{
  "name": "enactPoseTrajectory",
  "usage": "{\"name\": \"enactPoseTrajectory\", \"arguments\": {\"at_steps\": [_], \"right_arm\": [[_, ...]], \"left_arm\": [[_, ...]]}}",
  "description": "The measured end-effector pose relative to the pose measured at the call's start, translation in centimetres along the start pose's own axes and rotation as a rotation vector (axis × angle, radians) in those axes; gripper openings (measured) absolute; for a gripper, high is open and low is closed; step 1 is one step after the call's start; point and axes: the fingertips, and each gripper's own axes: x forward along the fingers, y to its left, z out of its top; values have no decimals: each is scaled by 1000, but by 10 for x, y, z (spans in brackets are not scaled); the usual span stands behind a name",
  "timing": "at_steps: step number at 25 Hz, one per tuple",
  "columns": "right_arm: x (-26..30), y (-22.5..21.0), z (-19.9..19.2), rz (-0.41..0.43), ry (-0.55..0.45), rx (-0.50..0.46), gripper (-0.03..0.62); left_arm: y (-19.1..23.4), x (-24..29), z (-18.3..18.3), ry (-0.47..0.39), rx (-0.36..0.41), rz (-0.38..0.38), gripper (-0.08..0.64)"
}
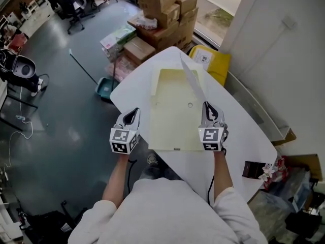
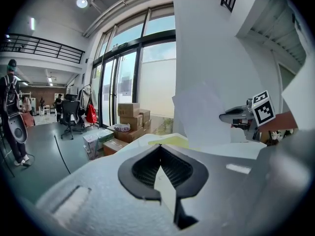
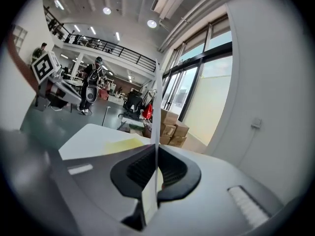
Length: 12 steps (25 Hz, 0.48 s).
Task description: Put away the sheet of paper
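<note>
A white sheet of paper stands on edge over the white table, and my right gripper is shut on its near end. In the right gripper view the sheet rises straight up from the closed jaws. A pale yellow folder lies flat on the table under and left of the sheet. My left gripper hovers at the table's left edge, just left of the folder and apart from it. Its jaws meet at the tips with nothing seen between them. The left gripper view shows the sheet ahead.
Stacked cardboard boxes and a yellow bin stand beyond the table's far end. A teal dustpan lies on the floor to the left. A small dark object sits at the table's near right end, by a white wall.
</note>
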Motion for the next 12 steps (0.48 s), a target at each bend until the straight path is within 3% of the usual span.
{"name": "enactPoseTrajectory", "arguments": {"at_steps": [12], "right_arm": [[18, 46, -25, 11, 107, -379, 2]], "left_arm": [[22, 6, -3, 2, -16, -31, 6]]}}
